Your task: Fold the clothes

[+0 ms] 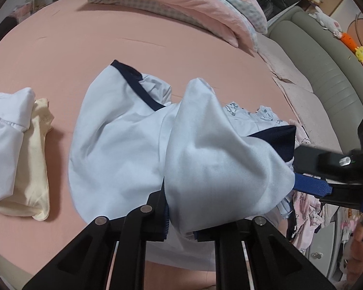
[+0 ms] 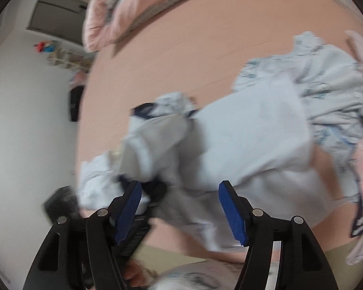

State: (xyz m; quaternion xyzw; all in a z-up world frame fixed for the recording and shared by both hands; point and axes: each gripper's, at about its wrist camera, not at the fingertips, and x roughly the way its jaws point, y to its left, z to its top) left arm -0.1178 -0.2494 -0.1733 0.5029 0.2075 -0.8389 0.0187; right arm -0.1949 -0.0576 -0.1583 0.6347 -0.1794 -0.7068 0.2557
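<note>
A pale blue shirt with navy trim (image 1: 123,145) lies crumpled on the pink bed sheet (image 1: 60,60). My left gripper (image 1: 181,227) is shut on a bunched fold of it at the near edge, and the cloth bulges up over the fingers. In the left wrist view my right gripper (image 1: 307,169) stands at the right, beside the shirt's navy sleeve cuff, with its blue pads apart. The right wrist view is blurred. There the right gripper (image 2: 181,207) is open just above the shirt (image 2: 242,145), with nothing pressed between its blue pads (image 2: 130,210).
Folded white and cream clothes (image 1: 17,149) lie at the left. A pink quilt (image 1: 181,4) is heaped at the far side. Printed unfolded clothes (image 2: 326,91) are piled at the right, near a grey padded headboard (image 1: 326,72). A person's hand (image 1: 360,249) shows at lower right.
</note>
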